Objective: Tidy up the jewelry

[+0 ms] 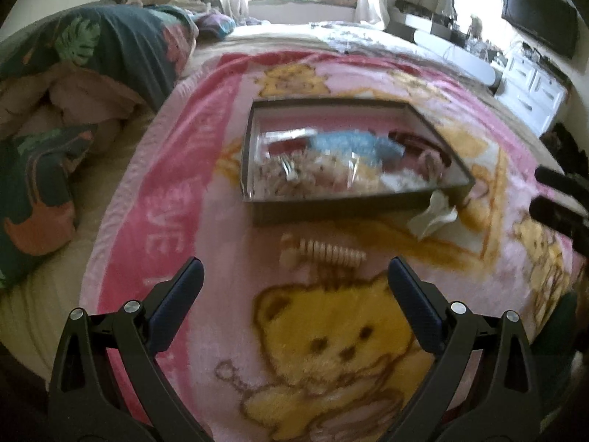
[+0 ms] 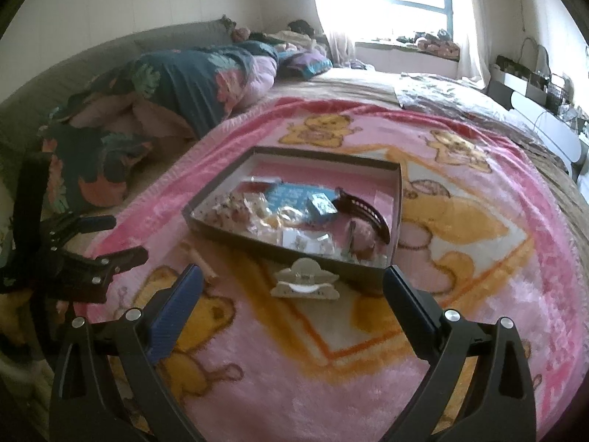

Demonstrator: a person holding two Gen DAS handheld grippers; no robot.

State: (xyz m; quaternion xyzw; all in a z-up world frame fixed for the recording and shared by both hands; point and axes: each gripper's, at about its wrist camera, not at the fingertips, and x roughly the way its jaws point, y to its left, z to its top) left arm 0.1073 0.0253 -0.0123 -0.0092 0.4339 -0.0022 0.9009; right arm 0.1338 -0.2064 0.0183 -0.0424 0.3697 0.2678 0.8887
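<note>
A dark shallow box (image 1: 257, 140) (image 2: 399, 199) lies on the pink bear blanket and holds several jewelry pieces and small packets. A cream comb-like hair clip (image 1: 324, 252) lies on the blanket just before the box, ahead of my open, empty left gripper (image 1: 294, 272). A white claw clip (image 2: 305, 283) (image 1: 434, 213) lies by the box's near corner, between the fingertips of my open, empty right gripper (image 2: 292, 280). A dark curved hair clip (image 2: 364, 208) lies inside the box. The left gripper also shows at the left of the right wrist view (image 2: 121, 239).
The pink blanket (image 2: 460, 313) covers a bed. A dark floral duvet (image 1: 110, 55) is heaped at the far left. A white dresser (image 1: 533, 88) and a dark screen (image 1: 537, 29) stand at the right wall. The right gripper's fingers (image 1: 552, 195) show at the right edge.
</note>
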